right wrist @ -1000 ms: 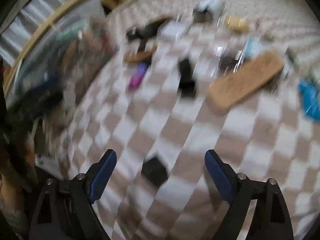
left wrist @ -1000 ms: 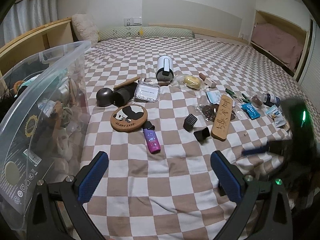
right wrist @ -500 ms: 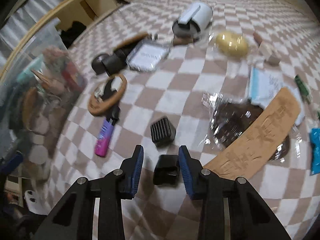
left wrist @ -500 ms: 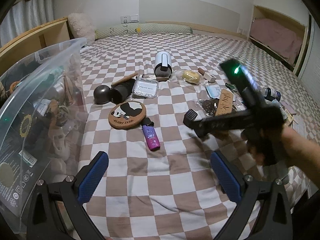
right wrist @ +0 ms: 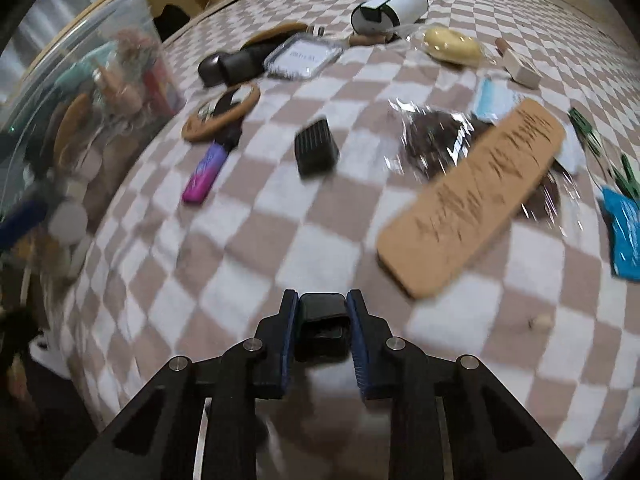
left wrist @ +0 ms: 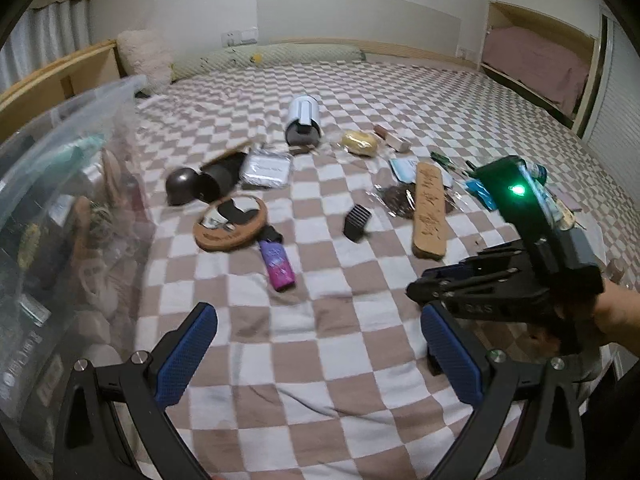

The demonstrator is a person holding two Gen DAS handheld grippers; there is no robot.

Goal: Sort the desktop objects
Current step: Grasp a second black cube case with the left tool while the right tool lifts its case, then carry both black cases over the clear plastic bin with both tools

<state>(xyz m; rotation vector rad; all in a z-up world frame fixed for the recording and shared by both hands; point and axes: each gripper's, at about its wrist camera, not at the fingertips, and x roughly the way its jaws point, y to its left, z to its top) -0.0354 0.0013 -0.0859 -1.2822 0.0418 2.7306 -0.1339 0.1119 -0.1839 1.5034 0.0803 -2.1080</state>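
In the right wrist view my right gripper (right wrist: 322, 306) is shut on a small black plastic piece (right wrist: 322, 322), held above the checkered bedspread (right wrist: 248, 240). A second ribbed black piece (right wrist: 315, 150) lies further ahead, also visible in the left wrist view as the ribbed piece (left wrist: 357, 222). My left gripper (left wrist: 318, 352) hangs open over the near part of the bed with nothing between its blue pads. The right gripper's body (left wrist: 512, 280), with a hand behind it, sits just right of my left gripper. A clear storage bin (left wrist: 60, 184) full of items stands at the left.
Scattered on the bed are a purple lighter (left wrist: 276, 266), a panda coaster (left wrist: 231, 226), a wooden plaque (left wrist: 429, 210), a white cylinder (left wrist: 303, 122), a clear case (left wrist: 266, 168), a dark round-headed object (left wrist: 192, 188) and small packets at the right. Bare bedspread lies near the front.
My right gripper closed on the black piece and drew it back toward the near edge of the bed, off the cloth. My left gripper stayed open and barely shifted.
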